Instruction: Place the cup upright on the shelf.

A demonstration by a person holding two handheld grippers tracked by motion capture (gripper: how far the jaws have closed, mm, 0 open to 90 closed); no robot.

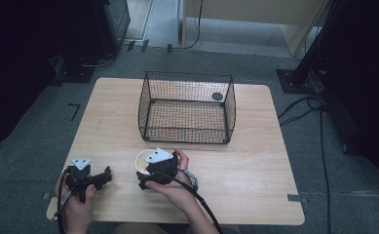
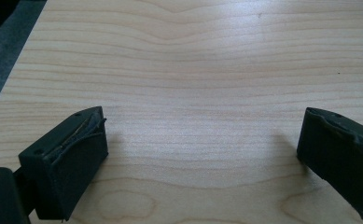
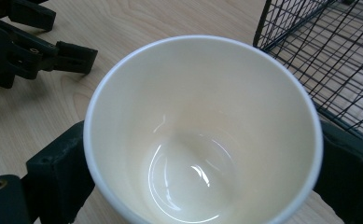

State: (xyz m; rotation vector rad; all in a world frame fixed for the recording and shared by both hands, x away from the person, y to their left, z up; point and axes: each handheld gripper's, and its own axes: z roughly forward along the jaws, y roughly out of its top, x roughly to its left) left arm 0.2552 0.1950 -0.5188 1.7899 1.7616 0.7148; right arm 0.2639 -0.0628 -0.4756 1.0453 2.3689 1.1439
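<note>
A white paper cup (image 3: 202, 140), empty and cream inside, stands between the two black jaws of my right gripper (image 3: 202, 177), which press on its sides. From above, the cup's rim (image 1: 140, 163) peeks out at the left of the right gripper (image 1: 148, 170), near the table's front middle. My left gripper (image 1: 87, 176) rests at the front left corner, about a hand's width left of the cup. Its jaws stand wide apart over bare wood, and the left gripper (image 2: 202, 154) holds nothing. The right gripper view also catches the left gripper (image 3: 25, 51) at upper left.
A black wire basket (image 1: 187, 134) stands on the wooden table (image 1: 255, 165) just beyond the cup, its mesh wall (image 3: 328, 51) close on the right. A small dark disc (image 1: 217, 96) lies in its far right corner. Cables run over the grey floor at right.
</note>
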